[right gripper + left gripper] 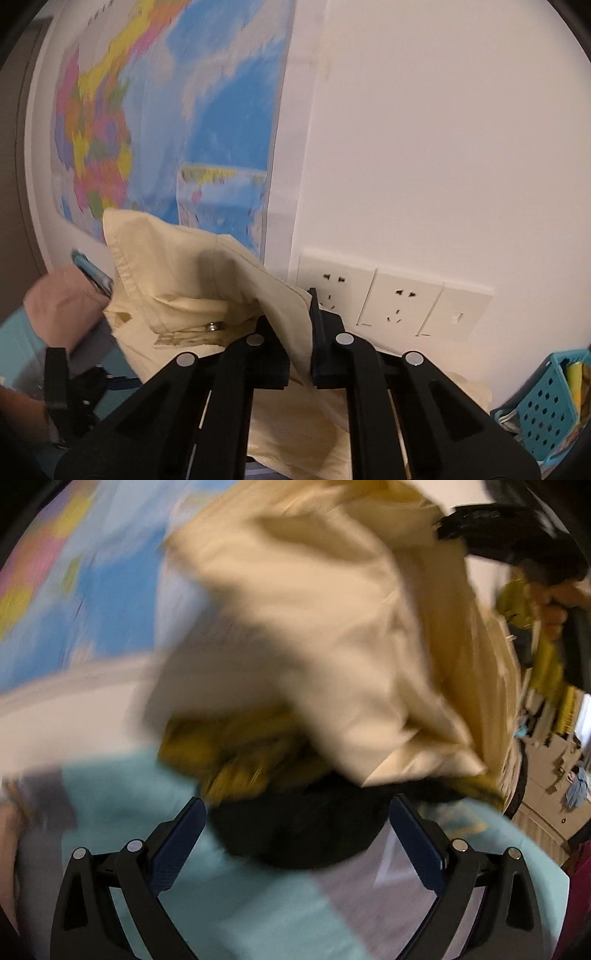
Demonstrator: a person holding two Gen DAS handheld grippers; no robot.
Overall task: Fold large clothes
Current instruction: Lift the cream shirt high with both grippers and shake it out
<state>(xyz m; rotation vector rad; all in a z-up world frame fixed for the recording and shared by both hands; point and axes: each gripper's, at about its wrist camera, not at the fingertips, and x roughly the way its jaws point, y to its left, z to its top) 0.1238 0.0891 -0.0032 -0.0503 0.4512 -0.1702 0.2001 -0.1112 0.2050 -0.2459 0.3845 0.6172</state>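
A large cream garment hangs in the air, blurred, filling the middle of the left wrist view. My right gripper is shut on a fold of the cream garment, near a metal button. In the left wrist view the right gripper shows at the top right, holding the cloth's upper edge. My left gripper stands open below the hanging cloth, its pads touching nothing. Beyond its fingertips lies a black garment.
A mustard garment lies by the black one on a light blue cover. On the wall ahead hang a coloured map and sockets. A blue perforated basket stands at the right. A hand shows at the left.
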